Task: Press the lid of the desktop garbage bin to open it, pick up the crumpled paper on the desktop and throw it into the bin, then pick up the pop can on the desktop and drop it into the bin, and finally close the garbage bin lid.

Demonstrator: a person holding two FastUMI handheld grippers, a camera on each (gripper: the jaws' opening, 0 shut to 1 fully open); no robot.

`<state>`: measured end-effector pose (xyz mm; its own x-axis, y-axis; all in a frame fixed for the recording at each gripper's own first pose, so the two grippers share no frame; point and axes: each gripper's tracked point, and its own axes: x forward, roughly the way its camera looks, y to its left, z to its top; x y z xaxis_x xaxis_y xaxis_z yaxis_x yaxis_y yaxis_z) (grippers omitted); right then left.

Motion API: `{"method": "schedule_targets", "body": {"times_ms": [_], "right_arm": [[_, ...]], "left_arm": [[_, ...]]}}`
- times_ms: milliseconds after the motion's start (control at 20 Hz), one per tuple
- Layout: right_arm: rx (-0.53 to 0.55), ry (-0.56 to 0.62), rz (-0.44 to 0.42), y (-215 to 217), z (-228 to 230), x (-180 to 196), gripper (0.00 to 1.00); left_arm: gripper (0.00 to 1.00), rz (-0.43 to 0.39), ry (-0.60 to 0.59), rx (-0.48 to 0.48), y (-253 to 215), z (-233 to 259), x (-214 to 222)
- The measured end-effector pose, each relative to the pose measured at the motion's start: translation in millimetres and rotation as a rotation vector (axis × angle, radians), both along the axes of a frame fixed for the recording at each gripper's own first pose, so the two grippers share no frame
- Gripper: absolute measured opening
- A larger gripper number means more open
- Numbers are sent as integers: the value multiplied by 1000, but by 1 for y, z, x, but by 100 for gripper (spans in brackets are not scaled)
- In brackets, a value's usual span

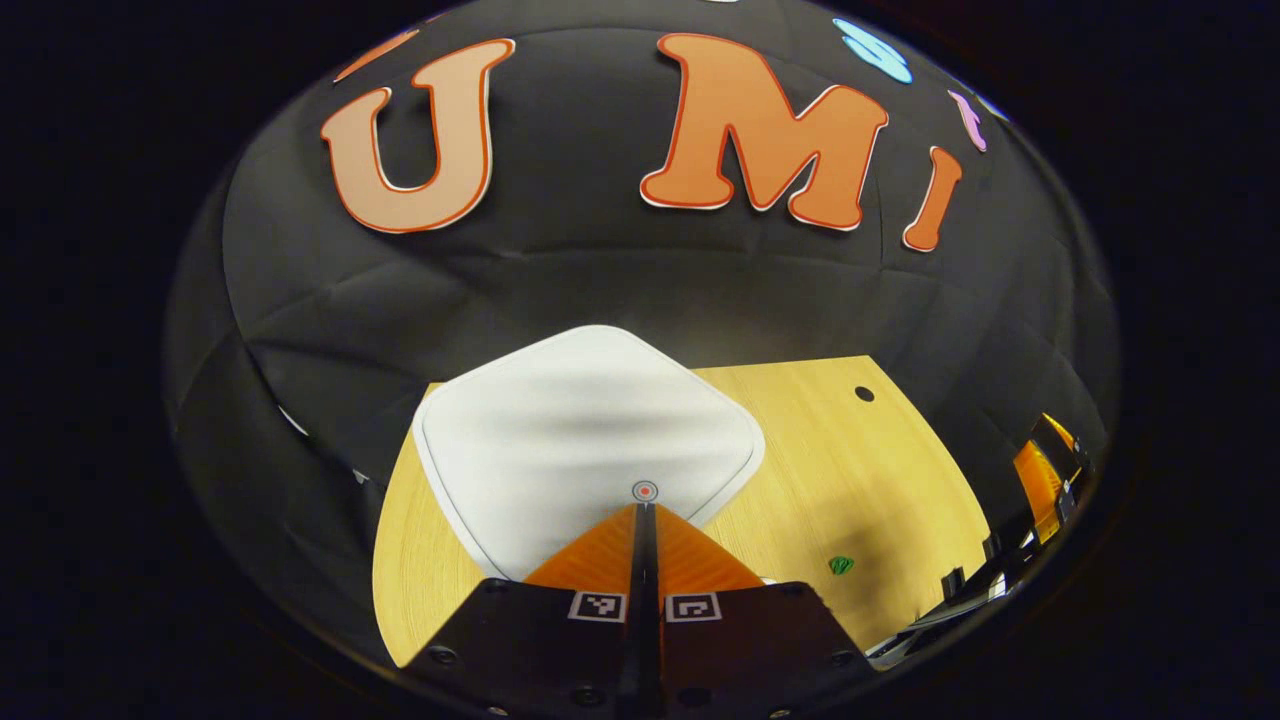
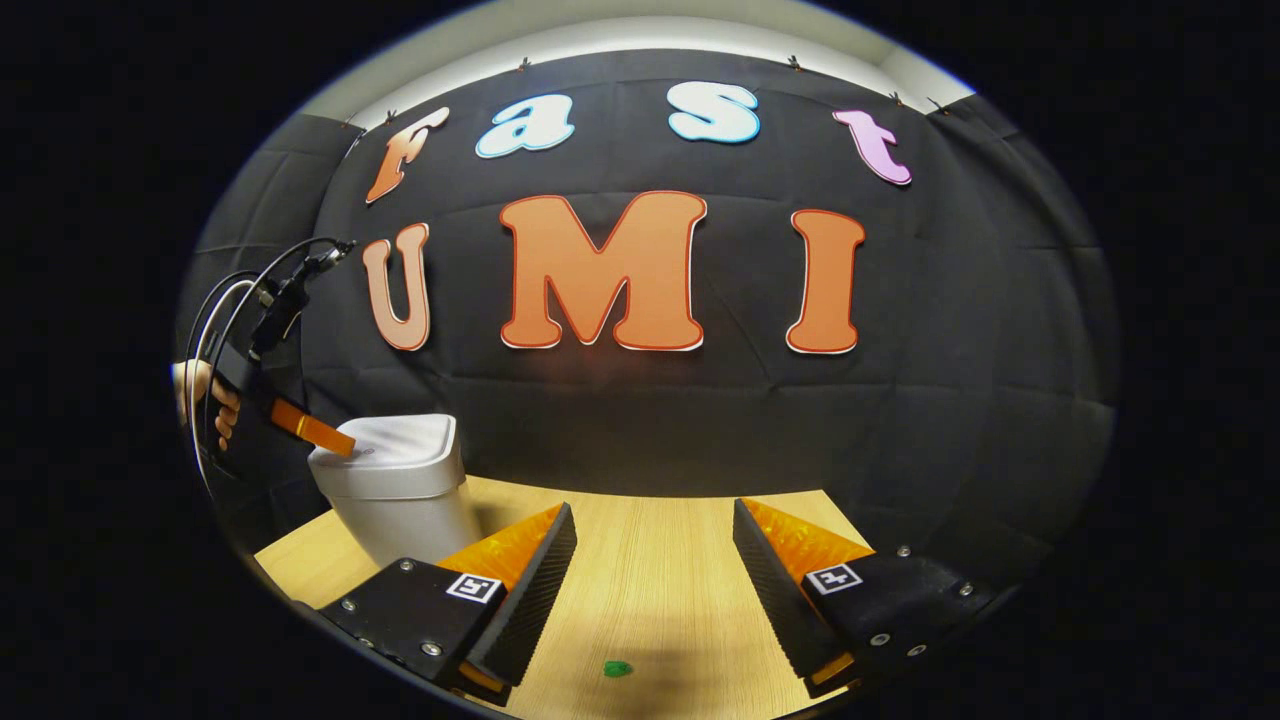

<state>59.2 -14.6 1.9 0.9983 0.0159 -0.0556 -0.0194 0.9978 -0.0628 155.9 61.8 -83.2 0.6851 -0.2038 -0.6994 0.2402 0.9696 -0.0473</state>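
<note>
Over wooden desktop (image 2: 660, 570), left tongs (image 1: 644, 505) — closed — touch bin lid (image 1: 585, 430).

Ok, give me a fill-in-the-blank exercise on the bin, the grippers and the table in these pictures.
1. The lid of the white bin is ____.
2. The left gripper has its fingers together, tips at the small round ____ on the lid.
3. The right gripper hangs over the wooden table with its fingers ____.
4. The small scrap on the table is ____ in colour.

Missing words: closed; mark; open; green
</note>
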Motion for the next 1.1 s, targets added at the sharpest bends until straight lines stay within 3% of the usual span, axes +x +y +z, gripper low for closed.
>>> {"method": "schedule_targets", "body": {"times_ms": [100, 150, 300, 500, 650, 800, 1000, 1100], "right_arm": [[15, 8, 3, 1, -3, -1, 94], [21, 12, 2, 1, -5, -1, 94], [18, 15, 1, 1, -6, -6, 94], [28, -2, -12, -7, 2, -12, 94], [37, -24, -33, -14, 11, -15, 94], [53, -30, -35, -15, 12, -16, 95], [58, -35, -30, -13, 14, -18, 94], [64, -50, -15, -9, 17, -20, 94]], "left_arm": [[5, 11, -29, 0, -1, -1, 5], [0, 22, -43, -22, -3, 1, 6], [1, 52, -60, -66, 1, 1, 10], [0, 86, -127, 33, 12, 14, 6], [1, 135, -315, 99, 18, 66, -1], [1, 177, -525, 56, 16, 114, -26], [2, 186, -591, -50, -11, 126, -61], [11, 205, -622, -83, -12, 132, -67]]}}
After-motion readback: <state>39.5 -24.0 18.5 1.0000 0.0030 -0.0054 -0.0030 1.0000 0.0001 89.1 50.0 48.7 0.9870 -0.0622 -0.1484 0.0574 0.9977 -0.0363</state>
